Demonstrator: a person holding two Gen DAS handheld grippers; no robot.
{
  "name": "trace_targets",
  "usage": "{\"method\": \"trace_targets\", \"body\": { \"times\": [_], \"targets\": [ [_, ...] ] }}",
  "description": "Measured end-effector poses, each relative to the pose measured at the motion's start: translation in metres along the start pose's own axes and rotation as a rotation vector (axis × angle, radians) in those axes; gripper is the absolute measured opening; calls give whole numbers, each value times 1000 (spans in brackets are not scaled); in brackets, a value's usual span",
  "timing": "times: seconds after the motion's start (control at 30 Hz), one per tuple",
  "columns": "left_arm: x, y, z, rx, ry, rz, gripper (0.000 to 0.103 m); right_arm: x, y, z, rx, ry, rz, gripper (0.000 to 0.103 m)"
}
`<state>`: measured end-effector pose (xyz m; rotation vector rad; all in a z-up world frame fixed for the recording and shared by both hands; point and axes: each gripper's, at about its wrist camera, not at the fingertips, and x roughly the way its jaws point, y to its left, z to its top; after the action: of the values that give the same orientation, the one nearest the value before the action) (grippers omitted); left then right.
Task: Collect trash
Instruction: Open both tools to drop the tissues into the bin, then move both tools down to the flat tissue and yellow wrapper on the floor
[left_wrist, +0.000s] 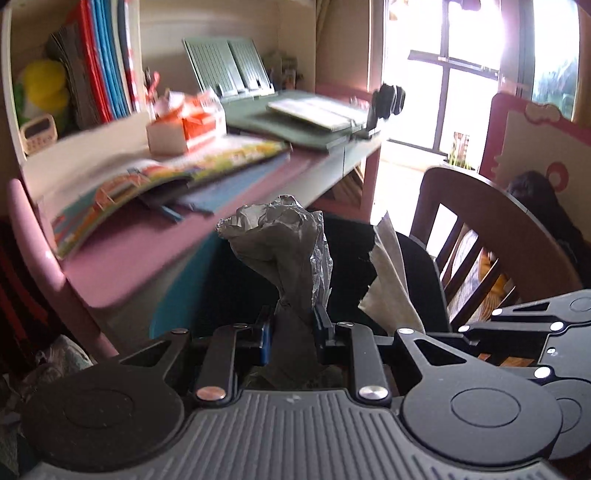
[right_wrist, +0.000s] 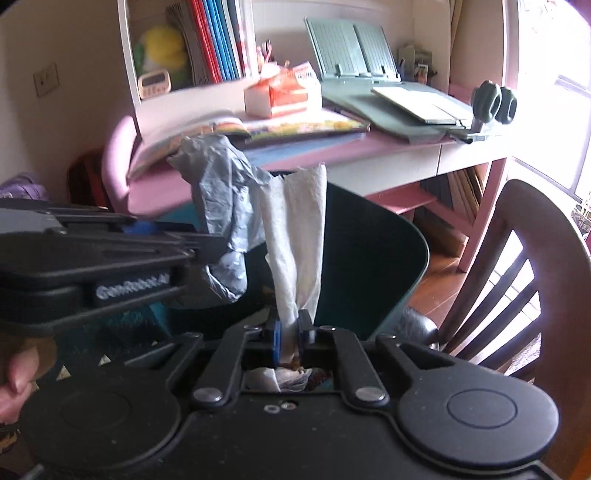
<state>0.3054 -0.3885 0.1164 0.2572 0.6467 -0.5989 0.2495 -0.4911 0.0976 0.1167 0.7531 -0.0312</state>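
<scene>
My left gripper (left_wrist: 293, 325) is shut on a crumpled grey plastic wrapper (left_wrist: 280, 240), held upright over a dark bin (left_wrist: 351, 258). My right gripper (right_wrist: 290, 332) is shut on a white paper towel (right_wrist: 295, 229), held upright over the same dark bin (right_wrist: 369, 251). In the right wrist view the left gripper (right_wrist: 207, 243) comes in from the left with the grey wrapper (right_wrist: 221, 192) beside the towel. In the left wrist view the white towel (left_wrist: 388, 269) and the right gripper's body show at the right.
A pink desk (right_wrist: 369, 147) behind the bin holds books, a tissue box (right_wrist: 284, 94) and a green book stand (right_wrist: 351, 51). A wooden chair (right_wrist: 517, 277) stands at the right, a pink chair (right_wrist: 118, 158) at the left. A window is at the far right.
</scene>
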Motion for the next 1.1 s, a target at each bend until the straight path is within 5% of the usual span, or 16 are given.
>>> {"method": "trace_targets", "body": {
  "times": [0.4, 0.53, 0.6, 0.67, 0.73, 1.1],
  "targets": [
    [36, 3, -8, -43, 99, -35, 26, 12, -8, -6, 1, 27, 13, 22],
    [31, 6, -8, -60, 93, -28, 30, 9, -9, -7, 5, 14, 37, 36],
    [25, 8, -9, -73, 87, -37, 34, 4, -7, -7, 3, 3, 35, 38],
    [16, 11, -10, -82, 71, -37, 55, 0, -6, -7, 2, -1, 37, 39],
    [4, 14, -11, -85, 38, -27, 62, -5, -4, -7, 1, -5, 38, 39],
    [-76, 42, -24, -111, -44, 13, 67, -49, 29, -7, -28, -48, 95, 50]
  ]
}}
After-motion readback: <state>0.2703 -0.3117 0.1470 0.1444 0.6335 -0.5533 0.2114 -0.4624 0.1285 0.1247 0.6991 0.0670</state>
